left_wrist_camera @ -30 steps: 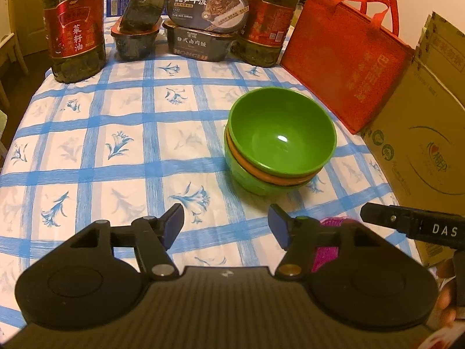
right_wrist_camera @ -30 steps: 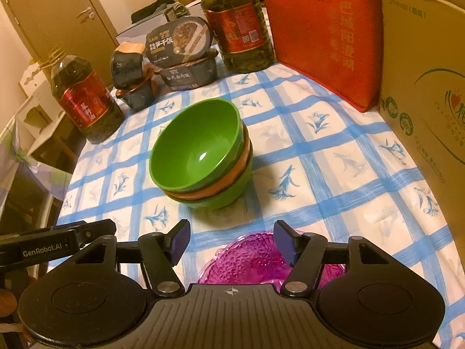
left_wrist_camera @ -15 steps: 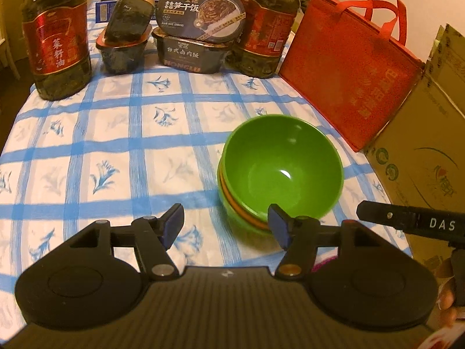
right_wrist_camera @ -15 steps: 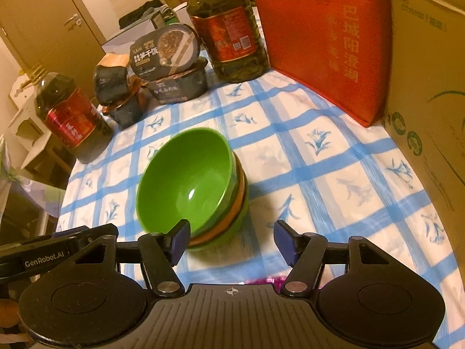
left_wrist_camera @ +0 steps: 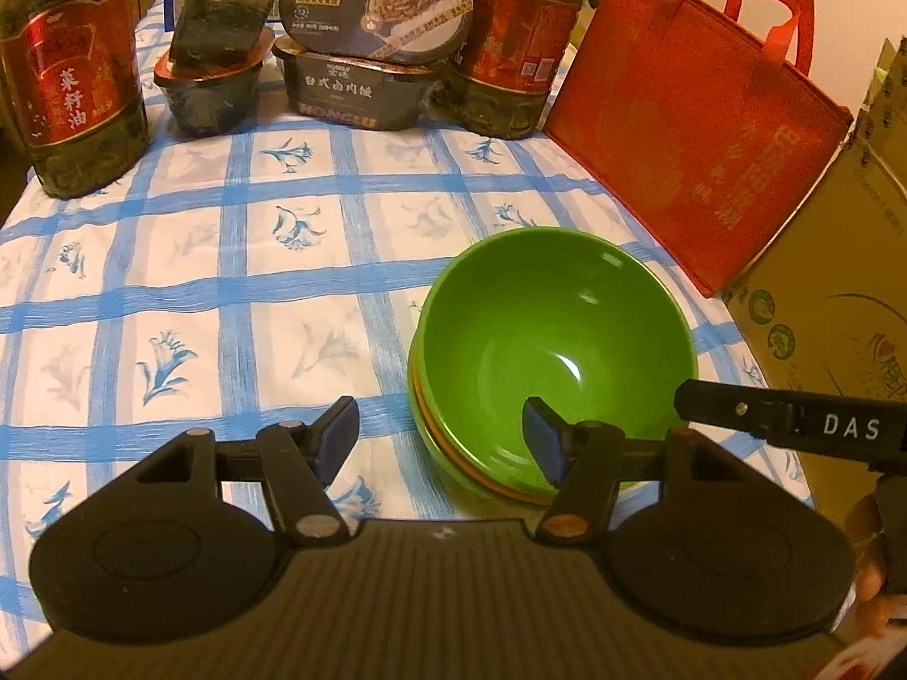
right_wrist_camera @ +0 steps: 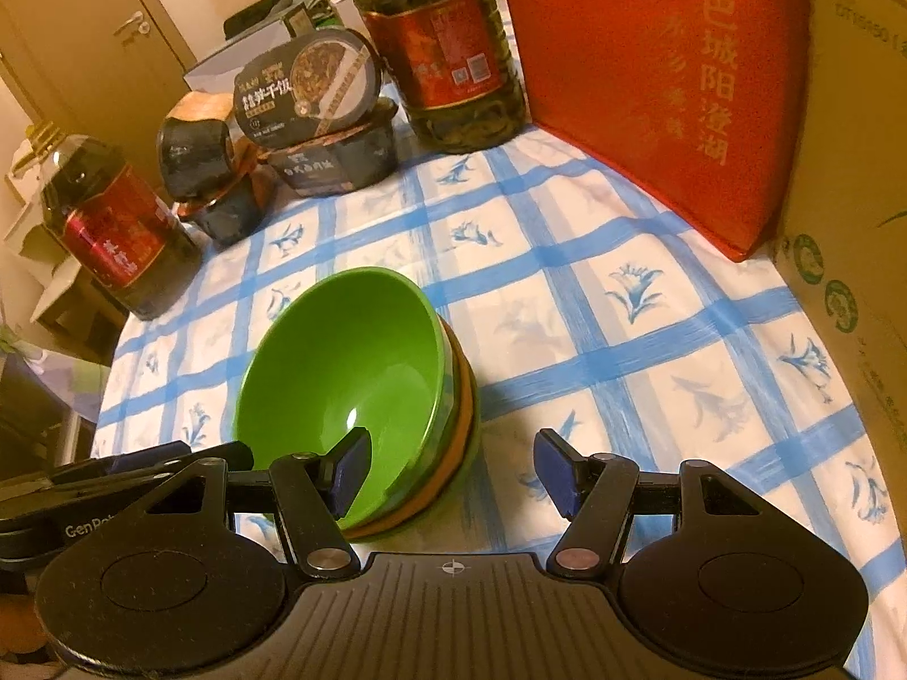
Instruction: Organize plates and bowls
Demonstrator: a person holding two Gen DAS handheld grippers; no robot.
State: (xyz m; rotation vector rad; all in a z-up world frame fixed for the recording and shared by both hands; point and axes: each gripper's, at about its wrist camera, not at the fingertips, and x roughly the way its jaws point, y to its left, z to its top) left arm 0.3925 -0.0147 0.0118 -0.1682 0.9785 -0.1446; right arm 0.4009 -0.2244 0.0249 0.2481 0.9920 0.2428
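Stack of bowls (left_wrist_camera: pixel 558 351) on the blue-checked tablecloth (left_wrist_camera: pixel 238 260), toward the table's right edge and near its front: green on top, an orange rim showing beneath, green again at the bottom. Exact number of bowls in the stack hard to count, only thin rim edges visible.

Left gripper (left_wrist_camera: pixel 442 439) released, jaws spread wide, nothing pinched; right finger over the near part of the top bowl's hollow, left finger above bare cloth. Whether either pad touches the rim: impossible to tell, near side of the stack hidden behind the gripper body. Right gripper (right_wrist_camera: pixel 453 467) likewise released, left finger inside the bowl's outline, right finger over the cloth. Seen from the left wrist, only a black bar of the right tool entering from the right, with part of a hand (left_wrist_camera: pixel 867 561) cut off at the frame edge.

Along the table's far edge: two oil bottles (left_wrist_camera: pixel 71 73), tops cropped out of frame, and dark instant-meal boxes (left_wrist_camera: pixel 357 82) stacked between them, small print unreadable. At the right edge, a red tote bag (left_wrist_camera: pixel 697 130) upright against a cardboard box (left_wrist_camera: pixel 833 306), box cut off by the frame. Background door and shelving in the right wrist view dim and blurred.
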